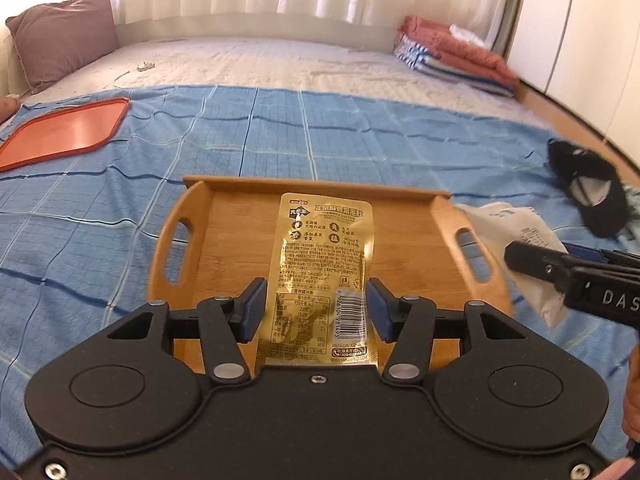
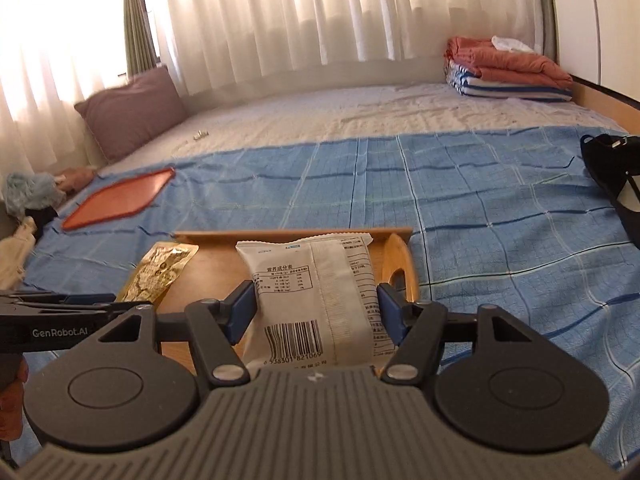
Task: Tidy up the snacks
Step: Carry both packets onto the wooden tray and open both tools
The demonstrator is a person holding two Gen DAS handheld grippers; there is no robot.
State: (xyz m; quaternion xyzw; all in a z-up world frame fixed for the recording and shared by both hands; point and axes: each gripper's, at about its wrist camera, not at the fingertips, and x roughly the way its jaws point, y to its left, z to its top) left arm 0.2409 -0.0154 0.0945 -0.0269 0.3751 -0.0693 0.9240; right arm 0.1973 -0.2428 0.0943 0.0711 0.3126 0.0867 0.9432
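Two flat sealed packets are held over a smooth bamboo tray point(image 1: 224, 248) with rounded, slotted handles, which rests on a blue checked woven cloth point(image 1: 100, 200). The left gripper point(image 1: 316, 308) pinches a glossy gold foil packet point(image 1: 324, 256) by its edges between blue pads, printed back facing up. The right gripper point(image 2: 316, 308) clamps a matte white pillow-shaped packet point(image 2: 320, 288) with crimped ends and a barcode. A flat orange lid point(image 1: 60, 136) with rounded corners lies well apart.
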